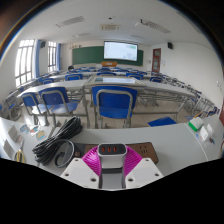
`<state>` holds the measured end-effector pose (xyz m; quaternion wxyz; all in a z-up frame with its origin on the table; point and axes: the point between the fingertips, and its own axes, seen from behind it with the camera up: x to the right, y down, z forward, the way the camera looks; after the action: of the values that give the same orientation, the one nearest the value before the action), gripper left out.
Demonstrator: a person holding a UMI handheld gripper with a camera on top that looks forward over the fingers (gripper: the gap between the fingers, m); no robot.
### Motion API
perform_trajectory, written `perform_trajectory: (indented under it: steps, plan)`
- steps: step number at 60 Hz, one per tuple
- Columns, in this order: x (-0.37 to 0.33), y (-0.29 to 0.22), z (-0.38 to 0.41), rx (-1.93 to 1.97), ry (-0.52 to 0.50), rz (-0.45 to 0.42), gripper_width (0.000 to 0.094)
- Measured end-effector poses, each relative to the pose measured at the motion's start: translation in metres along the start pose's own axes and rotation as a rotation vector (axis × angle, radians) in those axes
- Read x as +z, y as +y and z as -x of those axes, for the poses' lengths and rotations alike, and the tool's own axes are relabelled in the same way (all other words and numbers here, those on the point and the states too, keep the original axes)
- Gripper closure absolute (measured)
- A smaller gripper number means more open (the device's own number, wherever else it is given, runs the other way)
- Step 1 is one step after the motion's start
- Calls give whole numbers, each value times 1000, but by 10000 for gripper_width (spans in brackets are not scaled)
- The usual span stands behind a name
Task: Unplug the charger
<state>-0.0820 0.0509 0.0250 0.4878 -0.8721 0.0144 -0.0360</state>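
A small white and grey charger [112, 152] with a dark face and red slots sits between my fingers, held above the white desk [180, 140]. My gripper [112, 160] is shut on it, and both magenta pads [93, 160] press against its sides. A coil of black cable [55, 140] lies on the desk just ahead and to the left of the fingers. Whether the cable joins the charger is hidden.
A brown flat object [146, 152] lies on the desk right of the fingers. Beyond the desk edge stand blue chairs [115, 103] and rows of desks, with a projection screen [120, 50] on the far wall. Small items sit at the desk's right end [205, 128].
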Motion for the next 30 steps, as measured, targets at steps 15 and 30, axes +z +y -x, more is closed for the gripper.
perform_trajectory:
  steps: [15,30]
  plan:
    - [-117,-248,-36,28,-19,-471,689]
    - [-70,-201,-173,73,128,-285,686]
